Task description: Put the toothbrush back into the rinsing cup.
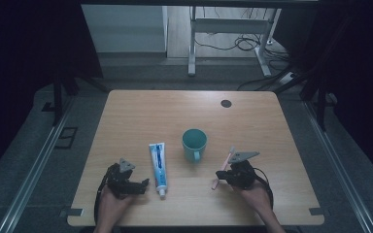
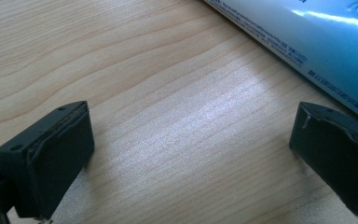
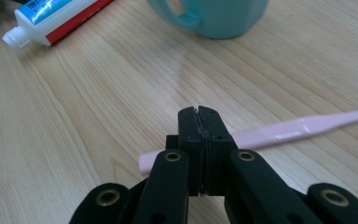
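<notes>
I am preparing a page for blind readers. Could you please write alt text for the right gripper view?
The right gripper, its black jaws pressed together, sits just in front of a pink toothbrush lying on a wooden table. Farther off are the base and handle of a teal mug and the capped end of a toothpaste tube.

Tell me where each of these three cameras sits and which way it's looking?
High view: above the person's side, looking forward and down on the table; forearms and both grippers show.
Left gripper view: rides the left gripper, facing bare wood; jaws wide apart.
Right gripper view: rides the right gripper, jaws pressed together over the pink toothbrush.
Shared: the toothpaste tube appears in all three.
</notes>
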Demonstrator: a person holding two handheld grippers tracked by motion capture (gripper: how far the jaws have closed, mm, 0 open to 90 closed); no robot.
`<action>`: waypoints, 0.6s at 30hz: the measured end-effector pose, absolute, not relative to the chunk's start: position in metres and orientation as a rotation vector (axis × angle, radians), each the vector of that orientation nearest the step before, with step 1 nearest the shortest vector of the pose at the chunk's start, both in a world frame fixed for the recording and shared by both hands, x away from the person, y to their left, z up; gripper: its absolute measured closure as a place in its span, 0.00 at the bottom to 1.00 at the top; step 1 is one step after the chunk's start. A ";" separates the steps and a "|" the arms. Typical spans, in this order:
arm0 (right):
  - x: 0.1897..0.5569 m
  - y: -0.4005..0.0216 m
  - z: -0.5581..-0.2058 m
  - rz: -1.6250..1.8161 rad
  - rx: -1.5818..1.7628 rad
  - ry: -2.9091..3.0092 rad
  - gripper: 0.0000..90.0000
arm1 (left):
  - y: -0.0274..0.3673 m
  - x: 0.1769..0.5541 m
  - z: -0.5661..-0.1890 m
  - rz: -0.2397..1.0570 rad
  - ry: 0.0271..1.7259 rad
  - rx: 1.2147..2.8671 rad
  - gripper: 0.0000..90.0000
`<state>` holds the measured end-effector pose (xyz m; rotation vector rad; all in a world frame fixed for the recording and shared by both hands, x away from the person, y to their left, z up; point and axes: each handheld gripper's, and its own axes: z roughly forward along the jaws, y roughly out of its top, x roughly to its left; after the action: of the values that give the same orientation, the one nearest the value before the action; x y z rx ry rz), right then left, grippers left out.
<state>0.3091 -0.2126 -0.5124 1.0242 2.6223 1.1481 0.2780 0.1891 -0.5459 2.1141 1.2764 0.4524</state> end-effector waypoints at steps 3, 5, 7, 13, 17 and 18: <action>0.311 -0.205 -0.517 1.137 1.015 2.641 0.97 | 0.189 0.278 -0.546 0.453 1.277 2.114 0.00; 0.311 -0.202 -0.520 1.130 1.010 2.652 0.97 | 0.189 0.278 -0.546 0.453 1.276 2.114 0.00; 0.310 -0.199 -0.522 1.120 1.008 2.660 0.96 | 0.189 0.278 -0.546 0.453 1.276 2.115 0.00; 0.307 -0.203 -0.526 1.109 1.013 2.665 0.95 | 0.189 0.278 -0.546 0.453 1.276 2.114 0.00; 0.305 -0.208 -0.526 1.094 1.026 2.658 0.94 | 0.189 0.278 -0.546 0.453 1.276 2.114 0.00; 0.304 -0.209 -0.526 1.092 1.031 2.656 0.94 | 0.189 0.278 -0.546 0.453 1.276 2.114 0.00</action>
<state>0.3037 -0.2090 -0.5257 1.0314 2.6563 1.0918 0.2779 0.1891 -0.5459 2.1142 1.2764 0.4530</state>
